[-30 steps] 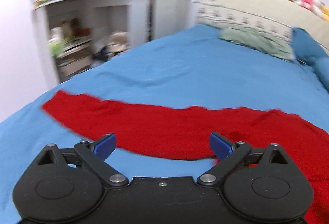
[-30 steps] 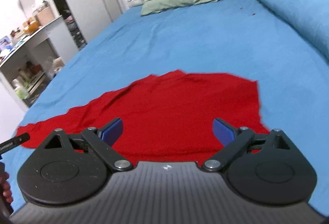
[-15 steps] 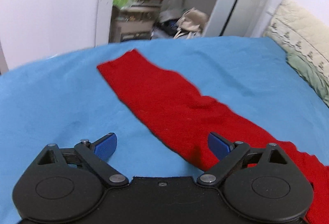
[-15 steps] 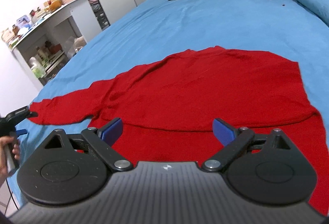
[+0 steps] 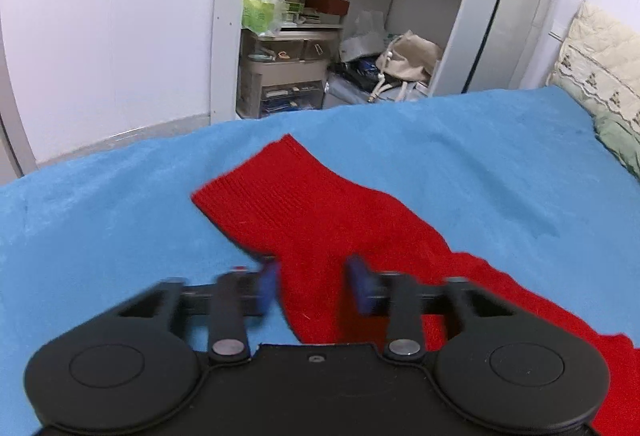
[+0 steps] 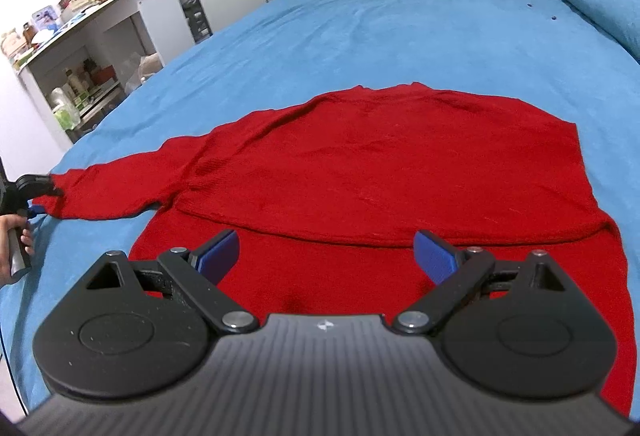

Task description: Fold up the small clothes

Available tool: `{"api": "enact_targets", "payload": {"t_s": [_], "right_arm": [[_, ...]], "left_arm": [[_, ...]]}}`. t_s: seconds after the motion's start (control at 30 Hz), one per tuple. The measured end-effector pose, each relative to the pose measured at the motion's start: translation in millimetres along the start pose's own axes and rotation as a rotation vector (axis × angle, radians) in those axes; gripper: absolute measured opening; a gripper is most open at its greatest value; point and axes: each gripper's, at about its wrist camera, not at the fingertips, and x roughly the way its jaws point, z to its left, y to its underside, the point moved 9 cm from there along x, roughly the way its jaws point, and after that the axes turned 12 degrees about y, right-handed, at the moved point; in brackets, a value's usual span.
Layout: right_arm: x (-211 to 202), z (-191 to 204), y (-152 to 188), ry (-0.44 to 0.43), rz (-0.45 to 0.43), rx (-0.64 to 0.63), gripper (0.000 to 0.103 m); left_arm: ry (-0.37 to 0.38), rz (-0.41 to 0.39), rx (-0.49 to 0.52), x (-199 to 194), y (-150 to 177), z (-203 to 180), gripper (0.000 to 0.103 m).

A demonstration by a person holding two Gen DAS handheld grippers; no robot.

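The left gripper (image 5: 311,286) sits low over the sweater's (image 6: 400,172) sleeve (image 5: 304,204), jaws half closed astride it, grip unclear. The right gripper (image 6: 326,256) hovers wide open above the hem on the blue bed (image 6: 400,36).

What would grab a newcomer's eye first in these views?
The red sweater spread flat on the blue bedspread, one sleeve stretched toward the bed's edge. The left gripper sits at that sleeve, its fingers blurred, straddling the fabric. The right gripper hangs open over the hem.
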Motion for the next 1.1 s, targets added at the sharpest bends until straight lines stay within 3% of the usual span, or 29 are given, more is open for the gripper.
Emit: {"api": "enact_targets", "payload": {"t_s": [0.03, 0.17, 0.23, 0.3, 0.43, 0.5, 0.57, 0.7, 0.83, 0.93, 1.03, 1.1], "right_arm": [[0, -2, 0, 0.007, -0.001, 0.01, 0.103], [-6, -8, 1, 0.027, -0.005, 0.059, 0.103], [-11, -12, 2, 0.034, -0.01, 0.064, 0.103], [-16, -16, 1, 0.053, -0.026, 0.061, 0.103], [-26, -29, -8, 0.068, -0.057, 0.09, 0.103], [-32, -37, -15, 0.083, -0.079, 0.104, 0.103], [-37, -47, -21, 0.107, -0.098, 0.112, 0.103], [-44, -75, -26, 0.152, -0.101, 0.151, 0.103], [-42, -102, -21, 0.189, -0.075, 0.199, 0.103], [-39, -120, -13, 0.205, -0.055, 0.242, 0.103], [-35, -125, -8, 0.209, -0.041, 0.251, 0.103], [-32, -124, -8, 0.209, -0.037, 0.243, 0.103]], "left_arm": [[0.01, -0.002, -0.008, -1, -1, -1, 0.009], [0.033, -0.043, 0.069, -18, -12, -26, 0.007], [0.088, -0.08, 0.148, -36, -19, -55, 0.007], [0.164, -0.118, 0.244, -57, -24, -97, 0.007], [0.385, -0.169, 0.432, -100, -11, -211, 0.007], [0.512, -0.167, 0.519, -122, 10, -277, 0.007], [0.62, -0.111, 0.591, -133, 44, -334, 0.007], [0.754, 0.01, 0.757, -142, 140, -419, 0.007], [0.787, 0.185, 0.852, -123, 241, -441, 0.007], [0.758, 0.263, 0.88, -114, 290, -433, 0.007], [0.743, 0.254, 0.925, -112, 309, -427, 0.009], [0.742, 0.237, 0.952, -120, 308, -425, 0.016]]}}
